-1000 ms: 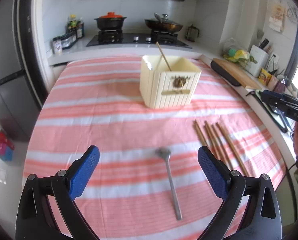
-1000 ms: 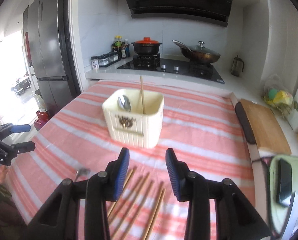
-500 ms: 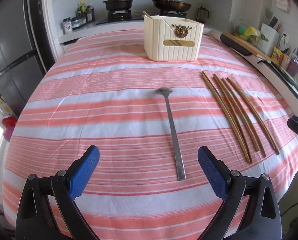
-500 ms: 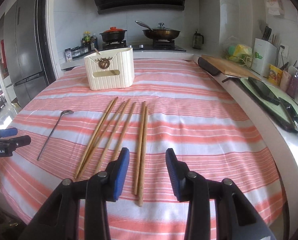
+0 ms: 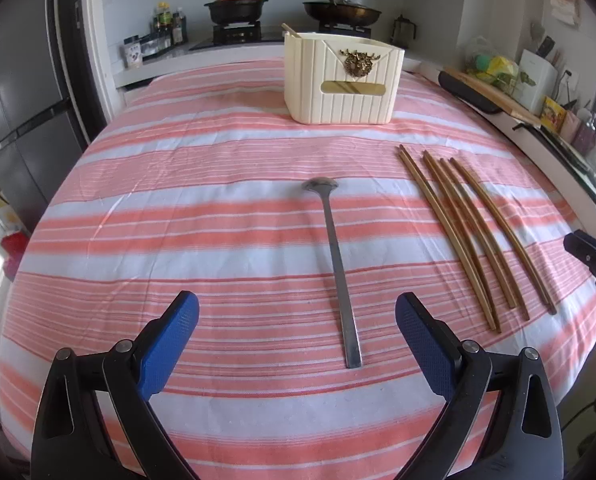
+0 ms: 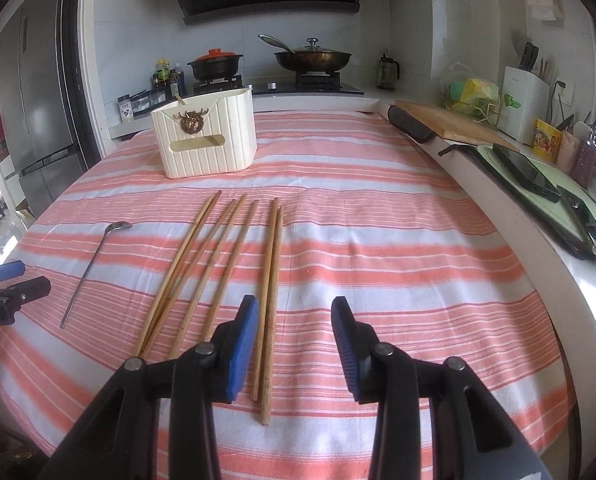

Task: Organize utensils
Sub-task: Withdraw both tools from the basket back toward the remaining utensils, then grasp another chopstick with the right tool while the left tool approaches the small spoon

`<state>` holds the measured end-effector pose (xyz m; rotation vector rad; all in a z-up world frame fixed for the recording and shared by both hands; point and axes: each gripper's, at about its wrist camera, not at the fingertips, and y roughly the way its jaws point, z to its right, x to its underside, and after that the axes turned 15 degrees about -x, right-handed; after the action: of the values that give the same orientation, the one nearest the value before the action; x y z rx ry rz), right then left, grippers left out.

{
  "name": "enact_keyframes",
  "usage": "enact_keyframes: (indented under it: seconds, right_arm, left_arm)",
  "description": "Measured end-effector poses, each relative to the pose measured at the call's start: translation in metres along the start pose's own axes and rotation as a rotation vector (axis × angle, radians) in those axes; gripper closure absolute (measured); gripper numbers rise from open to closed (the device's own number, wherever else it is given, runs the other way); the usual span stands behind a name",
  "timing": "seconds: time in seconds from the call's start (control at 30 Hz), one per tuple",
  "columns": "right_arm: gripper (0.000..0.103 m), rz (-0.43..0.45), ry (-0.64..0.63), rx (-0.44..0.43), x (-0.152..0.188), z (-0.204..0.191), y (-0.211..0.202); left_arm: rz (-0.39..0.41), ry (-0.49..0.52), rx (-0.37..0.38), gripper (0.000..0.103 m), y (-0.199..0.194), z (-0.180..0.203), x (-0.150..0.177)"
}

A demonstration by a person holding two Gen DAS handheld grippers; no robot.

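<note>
**Both grippers poised over spoon and chopsticks on the striped cloth**

In the left wrist view the left gripper (image 5: 297, 334) sits at the bottom of the frame with its blue-padded jaws spread wide and nothing between the pads. A metal spoon (image 5: 336, 264) lies flat on the pink-and-white striped tablecloth (image 5: 177, 208) in the centre of the frame, bowl toward the top, handle end reaching down into the gap ahead of the jaws without touching either pad.

To the right of the spoon, in the middle right of this view, a set of wooden chopsticks (image 5: 470, 232) lies loosely side by side, well apart from the spoon. A cream ribbed utensil holder (image 5: 344, 80) with a gold emblem stands upright at the upper centre, with one wooden stick end poking above its rim at the back left.

In the right wrist view the right gripper (image 6: 293, 344) fills the lower centre, its jaws partly open and holding nothing. The two rightmost chopsticks run down just inside its left pad (image 6: 241, 352); whether the pad touches them cannot be told. The remaining chopsticks fan out to the left, and the spoon lies further left still. The holder stands in the upper left of this frame. The left gripper's tips show at the left edge.

On the counter beyond, at the top, sit a black pot with an orange lid (image 6: 215, 65) and a lidded wok (image 6: 313, 58).
</note>
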<state>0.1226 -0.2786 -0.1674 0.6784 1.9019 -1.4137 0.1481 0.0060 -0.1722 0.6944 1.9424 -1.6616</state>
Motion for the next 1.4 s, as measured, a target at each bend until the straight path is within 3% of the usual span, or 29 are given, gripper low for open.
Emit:
enact_keyframes:
  seconds: [0.17, 0.37, 0.6, 0.77, 0.93, 1.13, 1.3, 1.4]
  right_arm:
    - [0.065, -0.056, 0.058, -0.022, -0.008, 0.014, 0.012]
    - [0.087, -0.191, 0.072, -0.120, -0.018, 0.019, 0.056]
    - [0.089, -0.285, 0.041, -0.115, -0.021, 0.015, 0.088]
    - [0.096, -0.289, -0.025, -0.049, -0.025, 0.009, 0.097]
    - [0.096, -0.262, -0.071, 0.043, -0.022, 0.002, 0.093]
    - [0.096, -0.245, -0.089, 0.096, -0.014, 0.008, 0.074]
    - [0.096, -0.245, -0.080, 0.117, -0.010, 0.021, 0.063]
    - [0.096, -0.237, -0.054, 0.117, -0.009, 0.030, 0.057]
  left_arm:
    - [-0.015, -0.030, 0.018, 0.004, 0.004, -0.006, 0.000]
    - [-0.025, -0.065, 0.009, 0.004, 0.005, -0.017, 0.003]
    - [-0.034, -0.073, 0.006, 0.004, 0.007, -0.023, 0.008]
    - [-0.063, -0.067, 0.054, 0.004, 0.020, -0.011, 0.002]
    - [-0.080, -0.058, 0.076, 0.004, 0.040, 0.008, -0.012]
    - [-0.085, 0.060, -0.061, 0.006, 0.063, 0.033, -0.020]
    - [-0.089, 0.019, -0.128, 0.006, 0.069, 0.006, -0.027]
    - [-0.113, -0.026, -0.118, 0.006, 0.071, -0.016, -0.025]
